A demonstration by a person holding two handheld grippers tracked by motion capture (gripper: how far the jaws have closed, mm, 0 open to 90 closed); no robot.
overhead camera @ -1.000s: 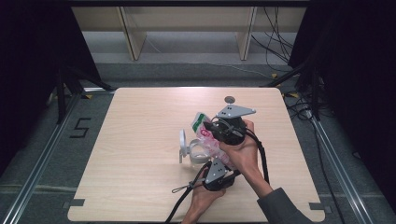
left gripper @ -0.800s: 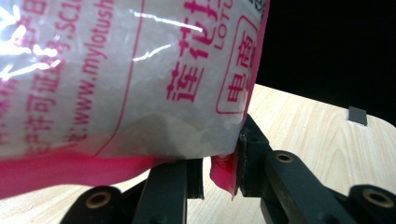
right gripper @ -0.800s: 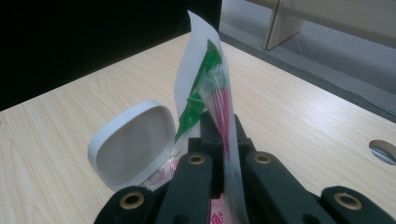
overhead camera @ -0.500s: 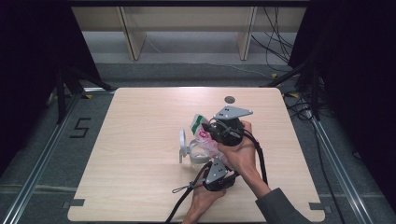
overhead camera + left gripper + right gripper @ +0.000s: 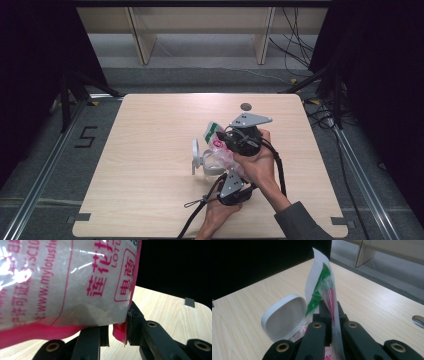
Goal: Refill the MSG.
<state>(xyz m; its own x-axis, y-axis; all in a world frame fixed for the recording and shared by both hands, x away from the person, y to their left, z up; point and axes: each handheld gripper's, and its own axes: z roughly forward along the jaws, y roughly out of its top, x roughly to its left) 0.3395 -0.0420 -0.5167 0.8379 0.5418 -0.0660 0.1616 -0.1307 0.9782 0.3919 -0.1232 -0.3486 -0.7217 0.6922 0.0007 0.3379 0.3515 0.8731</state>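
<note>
A clear plastic bag (image 5: pixel 221 150) of white grains with pink print hangs over the middle of the wooden table (image 5: pixel 150 150). My right gripper (image 5: pixel 223 136) is shut on the bag's top edge (image 5: pixel 322 282), which is white and green, and the film is pinched flat between its jaws (image 5: pixel 329 312). From below, my left gripper (image 5: pixel 231 176) is shut on the bag's pink bottom seam (image 5: pixel 119 331); the bag (image 5: pixel 62 282) bulges above its jaws (image 5: pixel 117 332). A white container with its lid (image 5: pixel 195 154) swung open stands just left of the bag; the lid (image 5: pixel 284 315) faces the right gripper.
A round grey grommet (image 5: pixel 245 106) sits in the table near its far edge. Cables trail from both grippers toward the near edge. Metal rails run along both sides of the table, and shelf legs stand behind it.
</note>
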